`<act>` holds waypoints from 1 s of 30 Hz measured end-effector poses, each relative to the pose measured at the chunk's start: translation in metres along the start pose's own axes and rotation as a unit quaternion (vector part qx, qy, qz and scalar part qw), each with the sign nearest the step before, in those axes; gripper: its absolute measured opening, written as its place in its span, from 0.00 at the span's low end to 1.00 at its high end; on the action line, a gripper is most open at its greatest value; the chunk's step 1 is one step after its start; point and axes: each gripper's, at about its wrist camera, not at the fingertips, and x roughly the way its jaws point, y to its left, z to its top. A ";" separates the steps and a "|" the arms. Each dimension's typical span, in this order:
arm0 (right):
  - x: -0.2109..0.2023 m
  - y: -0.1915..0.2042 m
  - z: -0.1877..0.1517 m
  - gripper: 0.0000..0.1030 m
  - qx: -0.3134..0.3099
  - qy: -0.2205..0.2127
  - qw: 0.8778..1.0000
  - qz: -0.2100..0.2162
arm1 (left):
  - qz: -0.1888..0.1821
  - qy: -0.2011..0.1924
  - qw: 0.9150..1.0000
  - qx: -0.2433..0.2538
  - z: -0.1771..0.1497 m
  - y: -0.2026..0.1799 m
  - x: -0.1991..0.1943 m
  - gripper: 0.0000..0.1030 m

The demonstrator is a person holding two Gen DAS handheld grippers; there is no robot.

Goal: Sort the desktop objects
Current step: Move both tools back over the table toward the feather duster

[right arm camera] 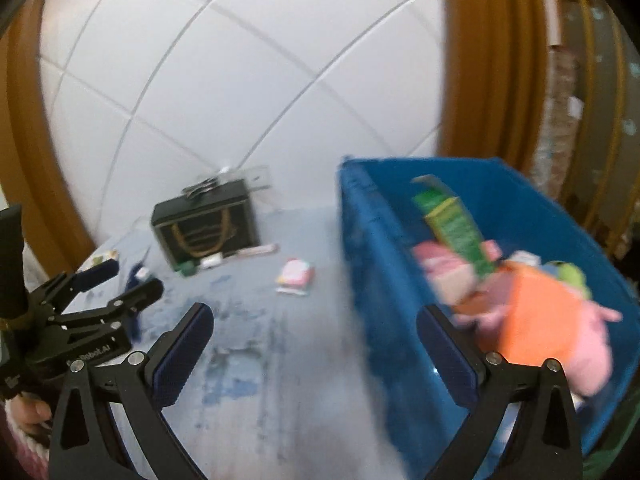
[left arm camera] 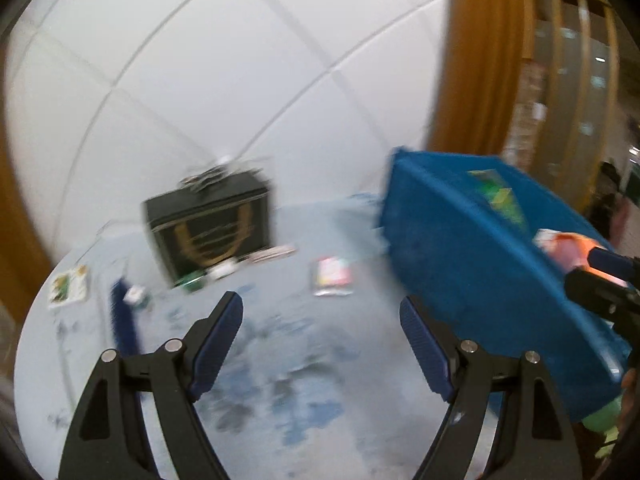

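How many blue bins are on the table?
1. The blue bin stands on the right side of the table, filled with toys and boxes. Other bins may be out of view.

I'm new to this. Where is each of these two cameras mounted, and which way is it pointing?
Left wrist: sits on the left hand-held gripper, open, looking across the blue-grey tabletop at a black box; the right hand-held gripper shows at its edge.
Right wrist: sits on the right hand-held gripper, open, beside the blue plastic bin; the left one shows.
Shared: box, bin, pink packet.
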 end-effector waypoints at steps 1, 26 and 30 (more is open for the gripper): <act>0.012 0.008 0.000 1.00 -0.002 0.007 1.000 0.009 | 0.010 0.005 1.000 -0.008 -0.003 0.014 0.004 0.78; 0.370 0.200 0.000 1.00 -0.080 0.173 0.965 0.182 | 0.186 0.133 0.949 -0.218 -0.106 0.328 0.202 0.79; 0.406 0.239 -0.006 1.00 -0.091 0.178 0.957 0.211 | 0.189 0.138 0.947 -0.222 -0.109 0.351 0.239 0.78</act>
